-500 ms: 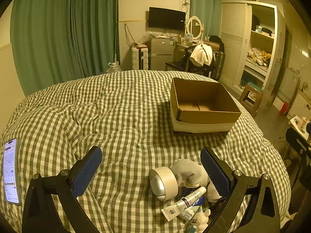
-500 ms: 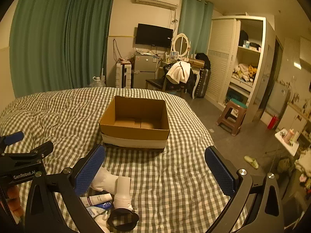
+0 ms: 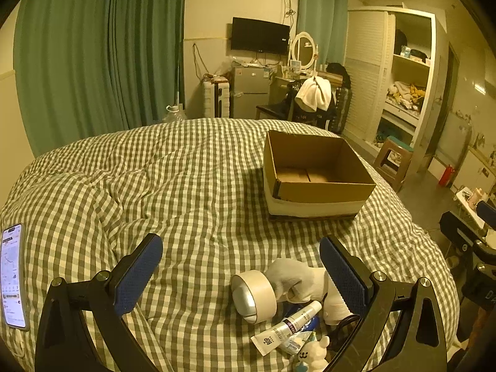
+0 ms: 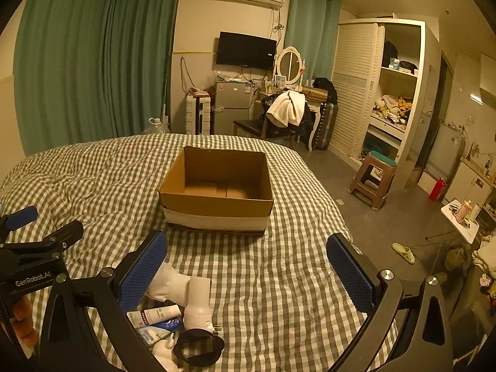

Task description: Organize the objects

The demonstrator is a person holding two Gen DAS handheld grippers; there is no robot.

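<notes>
An open, empty cardboard box (image 3: 313, 170) stands on the checked bed; it also shows in the right wrist view (image 4: 217, 186). A small pile lies near the front edge: a tape roll (image 3: 254, 296), a white glove (image 3: 297, 279), a white tube (image 3: 286, 327), a small plush figure (image 3: 311, 353). The right wrist view shows a white plug device (image 4: 197, 302), the tube (image 4: 155, 314) and a black ring (image 4: 198, 345). My left gripper (image 3: 240, 274) is open above the pile's left side. My right gripper (image 4: 248, 274) is open, with the pile at its left finger.
A lit phone (image 3: 12, 276) lies at the bed's left edge. The left gripper's body (image 4: 34, 263) shows at the left of the right wrist view. A stool (image 4: 372, 183), a chair with a towel (image 4: 286, 111) and a wardrobe (image 4: 387, 93) stand beyond the bed.
Both views have shifted only slightly; the grippers stay open and nothing on the bed has moved.
</notes>
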